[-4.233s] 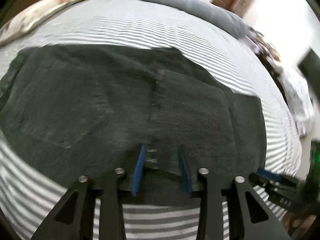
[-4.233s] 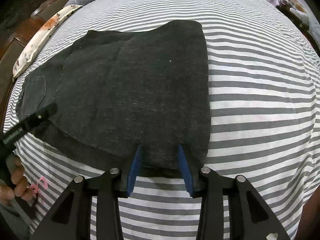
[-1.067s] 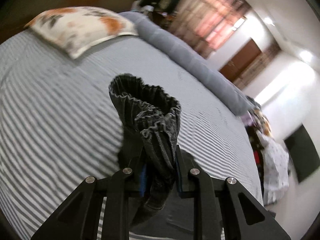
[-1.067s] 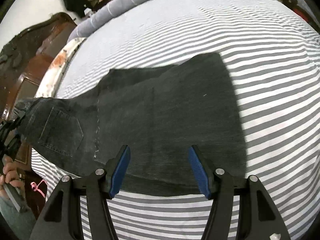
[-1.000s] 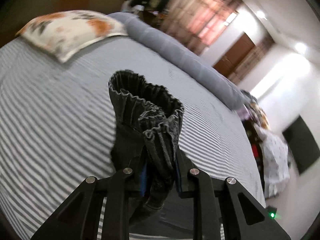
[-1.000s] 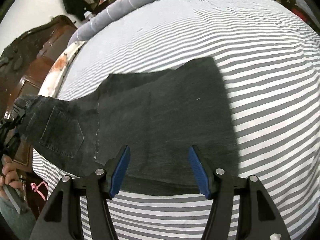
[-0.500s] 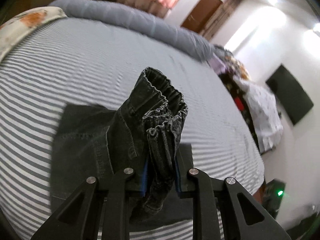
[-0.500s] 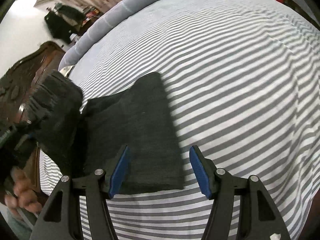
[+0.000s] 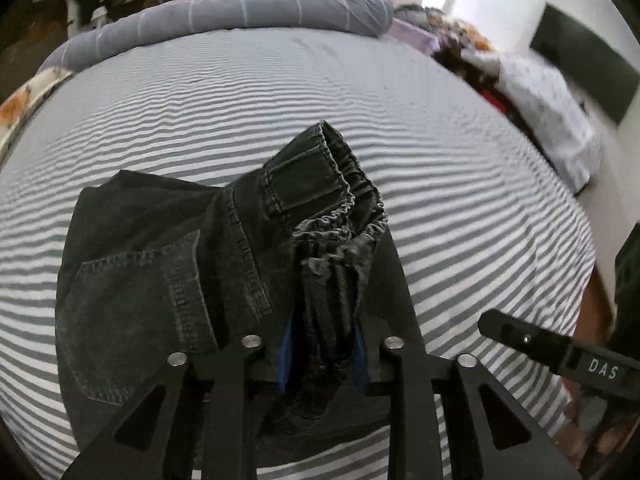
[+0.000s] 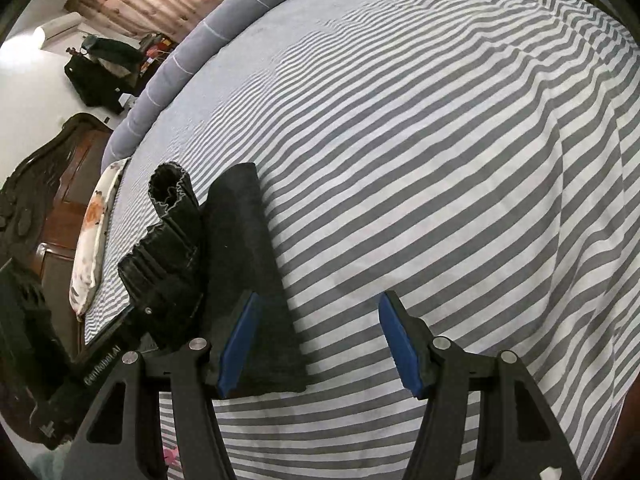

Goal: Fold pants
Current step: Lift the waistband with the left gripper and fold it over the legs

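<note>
Pants [image 9: 168, 264]: dark grey denim, lying partly folded on the bed, near its near edge; a back pocket with pale stitching shows on the left part in the left wrist view.
Waistband [image 9: 332, 196]: the gathered elastic end is lifted off the fabric below and stands bunched between the blue pads of the left gripper, its open mouth turned toward the far side of the bed.
Left gripper [image 9: 322, 354]: its jaws are opening, with the bunched waistband between them; the cloth fills the gap and touches both pads. In the right wrist view it comes in from the left with the fabric [image 10: 168, 248] rising from it.
Right gripper [image 10: 318, 344]: jaws wide apart and holding nothing; it hangs just above the near edge of the bed, its left pad over the right edge of the folded pants, its right pad over bare sheet.
Folded edge [image 10: 256, 280]: a flat, dark layer running away from the right gripper toward the far left, its right side a straight line on the sheet.
Bed [image 10: 440, 160]: covered in a grey and white striped sheet, lightly wrinkled.
Bolster [image 9: 240, 12]: long, grey, along the far side of the bed.
Pillow [image 10: 94, 232]: floral, at the left edge of the bed.
Headboard [image 10: 44, 184]: dark carved wood, far left in the right wrist view.
</note>
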Available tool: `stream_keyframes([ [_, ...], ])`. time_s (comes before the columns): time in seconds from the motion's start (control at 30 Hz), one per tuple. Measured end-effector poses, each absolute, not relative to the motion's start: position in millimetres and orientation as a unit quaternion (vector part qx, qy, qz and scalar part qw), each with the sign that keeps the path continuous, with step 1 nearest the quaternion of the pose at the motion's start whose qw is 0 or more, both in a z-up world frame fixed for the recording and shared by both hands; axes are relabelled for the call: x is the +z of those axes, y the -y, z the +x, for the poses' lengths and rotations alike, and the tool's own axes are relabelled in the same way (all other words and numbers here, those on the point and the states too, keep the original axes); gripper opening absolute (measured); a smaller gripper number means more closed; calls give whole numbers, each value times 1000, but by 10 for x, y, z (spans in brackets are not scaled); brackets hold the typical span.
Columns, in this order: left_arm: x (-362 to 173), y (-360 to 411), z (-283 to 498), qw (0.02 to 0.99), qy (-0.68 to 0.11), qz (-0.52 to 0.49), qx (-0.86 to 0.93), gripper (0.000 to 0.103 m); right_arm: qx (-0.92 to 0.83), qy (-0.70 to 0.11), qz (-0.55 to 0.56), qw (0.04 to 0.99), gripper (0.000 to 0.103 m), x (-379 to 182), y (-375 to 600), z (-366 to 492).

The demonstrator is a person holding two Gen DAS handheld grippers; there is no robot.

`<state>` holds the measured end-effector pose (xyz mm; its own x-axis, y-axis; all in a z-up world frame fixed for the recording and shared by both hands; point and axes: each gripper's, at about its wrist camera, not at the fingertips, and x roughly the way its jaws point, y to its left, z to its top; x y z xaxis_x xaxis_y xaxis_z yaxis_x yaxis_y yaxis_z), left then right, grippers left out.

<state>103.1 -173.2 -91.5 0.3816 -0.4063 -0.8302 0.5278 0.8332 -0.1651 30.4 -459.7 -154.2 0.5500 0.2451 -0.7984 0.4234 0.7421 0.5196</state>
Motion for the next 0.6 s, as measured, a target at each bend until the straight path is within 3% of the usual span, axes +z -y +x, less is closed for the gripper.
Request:
stream_keyframes([
  [0.27, -873, 1858, 941, 832, -475, 101, -269, 33, -57, -468, 354, 808, 60, -1517, 4617, 241],
  [0.6, -680, 1800, 721, 846, -436, 132, -277, 45, -55, -462, 342, 816, 60, -1377, 4462, 205],
])
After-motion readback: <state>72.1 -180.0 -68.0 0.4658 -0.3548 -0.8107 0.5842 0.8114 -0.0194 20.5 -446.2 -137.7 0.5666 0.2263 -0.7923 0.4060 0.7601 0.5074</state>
